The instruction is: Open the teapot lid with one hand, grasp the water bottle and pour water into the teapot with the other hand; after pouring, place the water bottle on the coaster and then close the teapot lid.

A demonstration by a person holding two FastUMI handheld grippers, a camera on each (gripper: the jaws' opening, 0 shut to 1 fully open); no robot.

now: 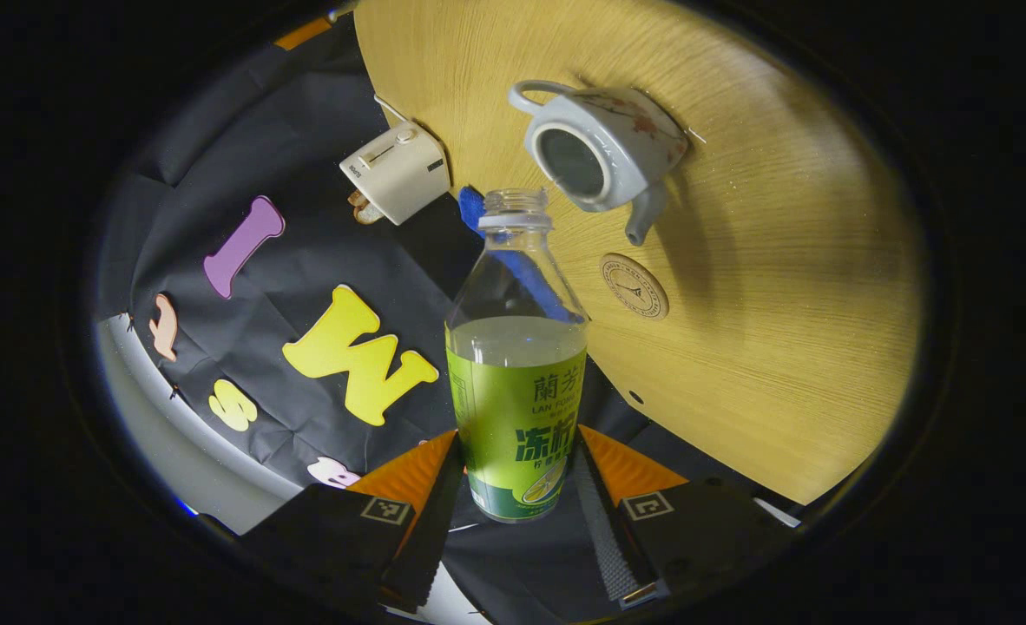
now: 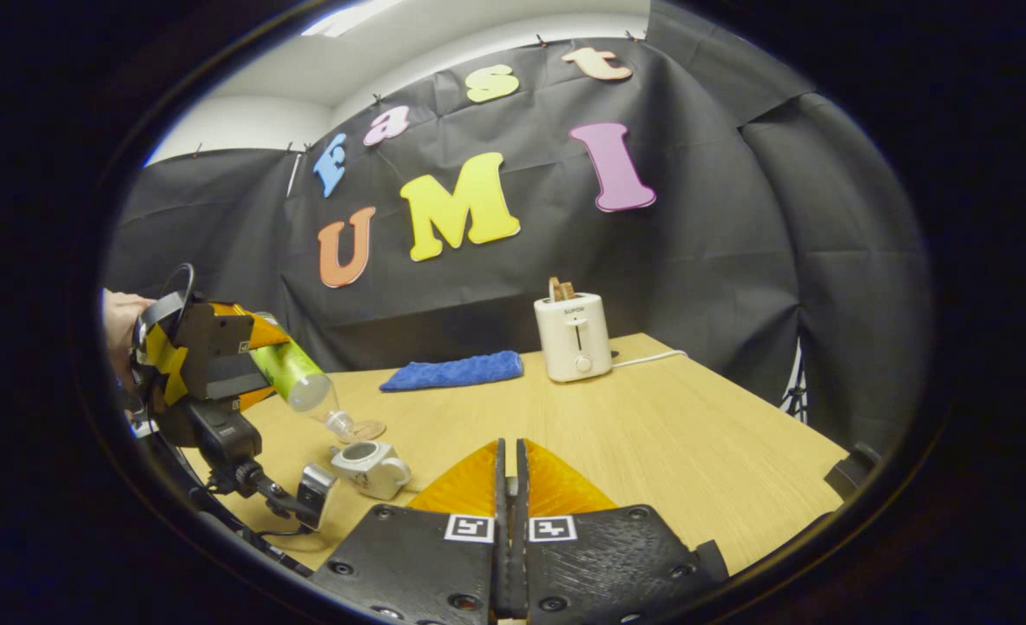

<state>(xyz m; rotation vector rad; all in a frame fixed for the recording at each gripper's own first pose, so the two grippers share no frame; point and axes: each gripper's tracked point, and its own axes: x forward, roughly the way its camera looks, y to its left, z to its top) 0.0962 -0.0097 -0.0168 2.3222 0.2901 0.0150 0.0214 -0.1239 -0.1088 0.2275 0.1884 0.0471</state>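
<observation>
Water bottle [image 1: 517, 365], one only, sits between the two fingers of the left gripper [image 1: 517, 486], which press on its lower body from both sides. It has no cap, and its label is green. In the left gripper view its open mouth points away from the gripper, toward the one teapot [image 1: 604, 152] on the wooden table [image 1: 782, 286]. The bottle is about half full of liquid. In the right gripper view the same bottle [image 2: 292, 375] is tilted, neck downward, with the mouth above and a little behind the teapot [image 2: 372, 467]; a hand [image 2: 121, 325] holds that gripper [image 2: 218, 360] at the far left.

The teapot is white, with one handle and one spout, and its top opening is uncovered. I cannot see whether water runs out of the bottle.

One round coaster [image 1: 634, 286] lies on the table just beyond the bottle mouth and near the teapot spout, with nothing on it. Beyond the bottle, to its left, is one white toaster [image 1: 397, 171], and one blue cloth [image 1: 471, 208] shows partly behind the bottle neck.

The right gripper [image 2: 509, 486] has its fingers closed together with nothing between them; the gap is only a thin line. It hovers over the table, with the toaster [image 2: 574, 336] straight ahead of it and the cloth [image 2: 452, 371] ahead to its left. I cannot see where the lid is.
</observation>
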